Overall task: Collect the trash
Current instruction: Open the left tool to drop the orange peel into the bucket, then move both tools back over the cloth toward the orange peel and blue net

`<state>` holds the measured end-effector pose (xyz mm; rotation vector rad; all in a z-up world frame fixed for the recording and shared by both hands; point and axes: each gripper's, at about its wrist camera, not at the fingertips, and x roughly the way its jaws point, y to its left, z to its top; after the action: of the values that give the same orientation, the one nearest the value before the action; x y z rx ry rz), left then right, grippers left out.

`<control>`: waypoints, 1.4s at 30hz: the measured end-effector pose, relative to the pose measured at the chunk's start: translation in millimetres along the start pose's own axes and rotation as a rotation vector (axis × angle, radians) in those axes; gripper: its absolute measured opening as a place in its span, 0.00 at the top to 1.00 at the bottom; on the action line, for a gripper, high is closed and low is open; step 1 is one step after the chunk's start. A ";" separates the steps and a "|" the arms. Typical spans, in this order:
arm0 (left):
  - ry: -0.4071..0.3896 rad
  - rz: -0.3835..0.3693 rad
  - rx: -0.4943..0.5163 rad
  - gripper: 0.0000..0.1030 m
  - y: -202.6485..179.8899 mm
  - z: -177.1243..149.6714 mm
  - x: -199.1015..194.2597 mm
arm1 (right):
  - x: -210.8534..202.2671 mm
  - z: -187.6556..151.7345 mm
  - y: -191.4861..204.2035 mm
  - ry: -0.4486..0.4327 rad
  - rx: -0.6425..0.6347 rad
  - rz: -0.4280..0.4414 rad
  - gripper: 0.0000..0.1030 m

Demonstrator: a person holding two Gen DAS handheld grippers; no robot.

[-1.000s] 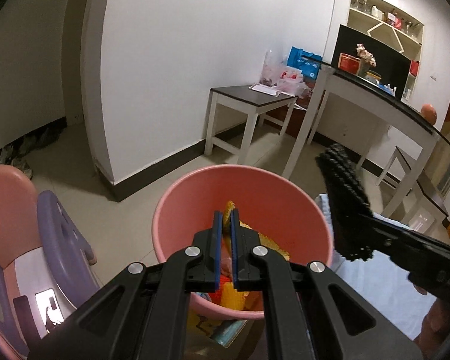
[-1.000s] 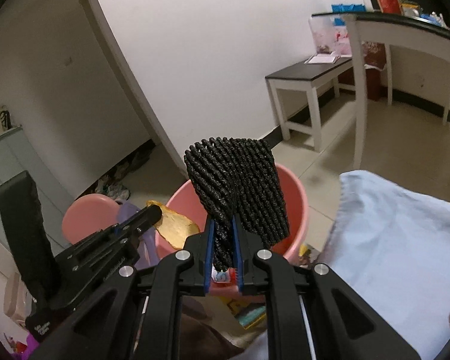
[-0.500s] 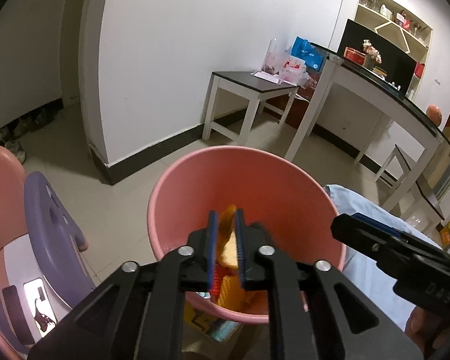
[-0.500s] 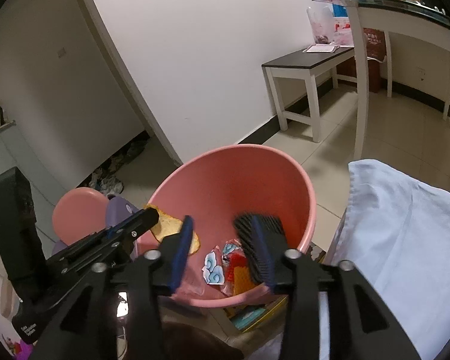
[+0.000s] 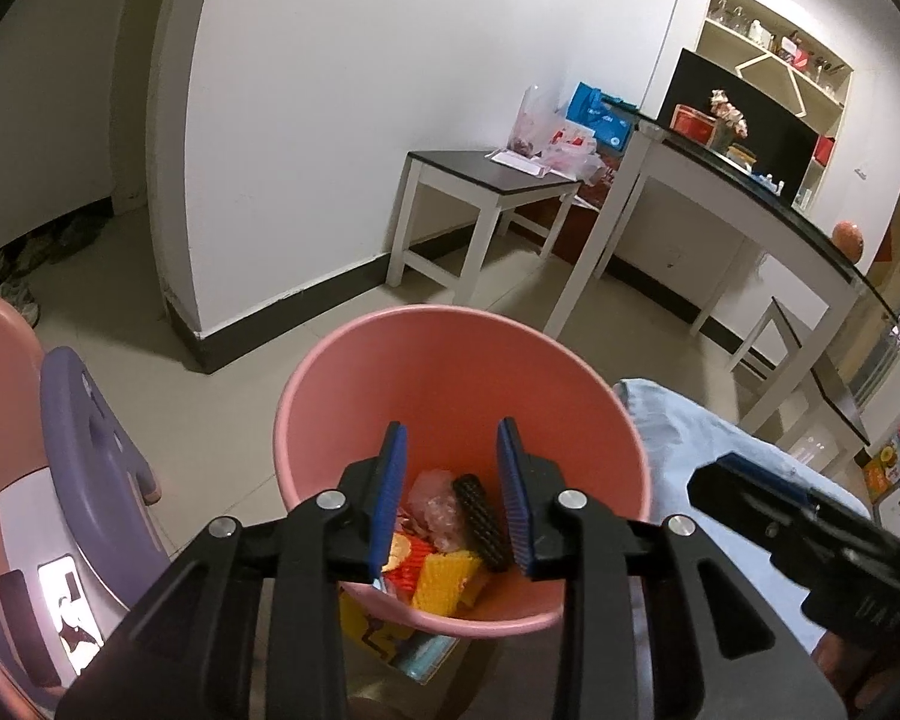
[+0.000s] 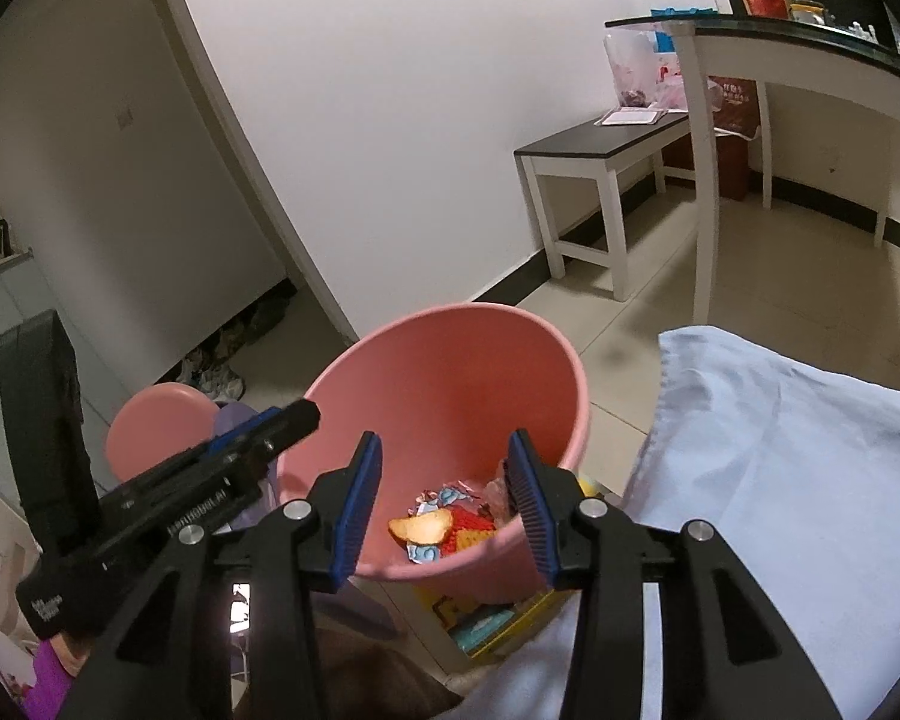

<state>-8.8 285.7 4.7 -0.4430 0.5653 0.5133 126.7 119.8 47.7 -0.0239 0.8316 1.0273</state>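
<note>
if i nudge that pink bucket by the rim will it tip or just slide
The pink bucket narrows toward its base and looks like thin plastic, so it is probably light and may tip if pushed at the rim. The trash covers only the bottom, adding little weight. On the smooth tiled floor a low push would more likely slide it.

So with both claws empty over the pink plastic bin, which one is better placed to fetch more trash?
Probably the right claw: the pale blue cloth lies on its side, while the left claw faces the pink plastic bin.
</note>
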 end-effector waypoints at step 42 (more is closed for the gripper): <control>0.175 -0.445 0.357 0.70 -235.9 -93.1 -22.6 | -240.6 -150.6 -191.0 -0.141 0.325 -0.451 0.58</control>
<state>72.2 44.3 7.1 -0.2600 0.6876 -0.0561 122.7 -221.6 24.2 0.1309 0.8081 0.4590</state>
